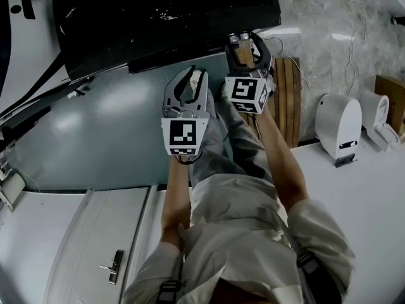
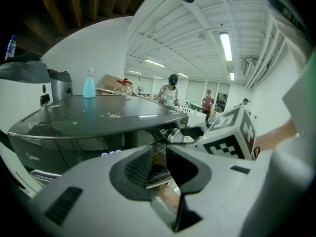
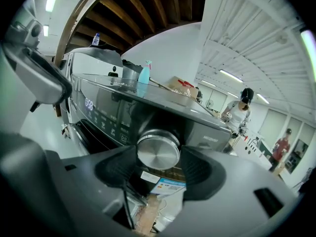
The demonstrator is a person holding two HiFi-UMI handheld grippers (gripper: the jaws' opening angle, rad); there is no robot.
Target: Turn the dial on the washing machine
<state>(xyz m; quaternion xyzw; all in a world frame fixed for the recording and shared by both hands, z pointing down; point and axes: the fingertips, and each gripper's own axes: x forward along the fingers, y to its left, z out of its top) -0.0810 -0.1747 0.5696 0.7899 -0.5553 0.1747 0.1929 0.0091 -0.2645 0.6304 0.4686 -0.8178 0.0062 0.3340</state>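
Note:
The dark washing machine (image 1: 171, 18) fills the top of the head view. Its round silver dial (image 3: 158, 149) sticks out of the glossy control panel (image 3: 106, 115). My right gripper (image 1: 243, 40) is up at the panel, open, with one jaw on each side of the dial and a thin dark gap by each pad. In the left gripper view the dial (image 2: 175, 135) shows beside the right gripper's marker cube (image 2: 229, 135). My left gripper (image 1: 195, 73) hangs lower and to the left, off the machine, holding nothing, its jaws only a narrow slit apart.
A blue spray bottle (image 2: 89, 84) and boxes stand on the machine's lid. A wooden slatted panel (image 1: 290, 94) and a white device (image 1: 338, 126) are on the floor to the right. A white door with a handle (image 1: 114, 265) is lower left. People stand far behind (image 2: 172, 90).

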